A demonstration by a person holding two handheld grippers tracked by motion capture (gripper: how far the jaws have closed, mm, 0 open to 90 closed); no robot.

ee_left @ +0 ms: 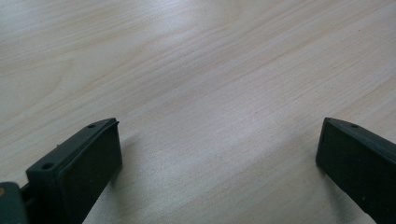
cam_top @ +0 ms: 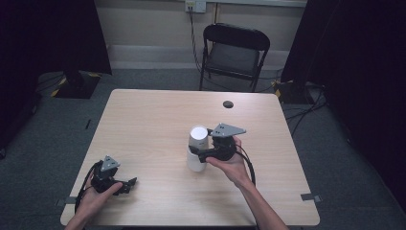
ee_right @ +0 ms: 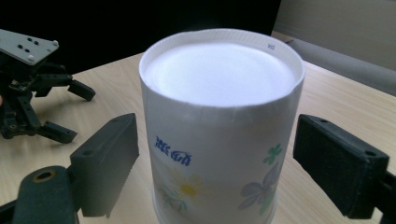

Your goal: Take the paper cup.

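A white paper cup (cam_top: 197, 139) printed with flowers (ee_right: 219, 140) stands upside down on the wooden table (cam_top: 153, 120), right of the middle. My right gripper (cam_top: 201, 151) comes at it from the right, one jaw on each side of the cup. In the right gripper view (ee_right: 219, 154) both jaws stand a little off the cup wall, open. My left gripper (cam_top: 128, 184) rests near the table's front left corner, held by a hand. Its jaws are spread wide over bare wood (ee_left: 217, 140). It also shows at the far left of the right gripper view (ee_right: 70, 112).
A small dark round spot (cam_top: 228, 104) marks the table near its far edge. A black folding chair (cam_top: 234, 52) stands beyond the table. Cables run over the floor on both sides, and dark curtains close off the left and right.
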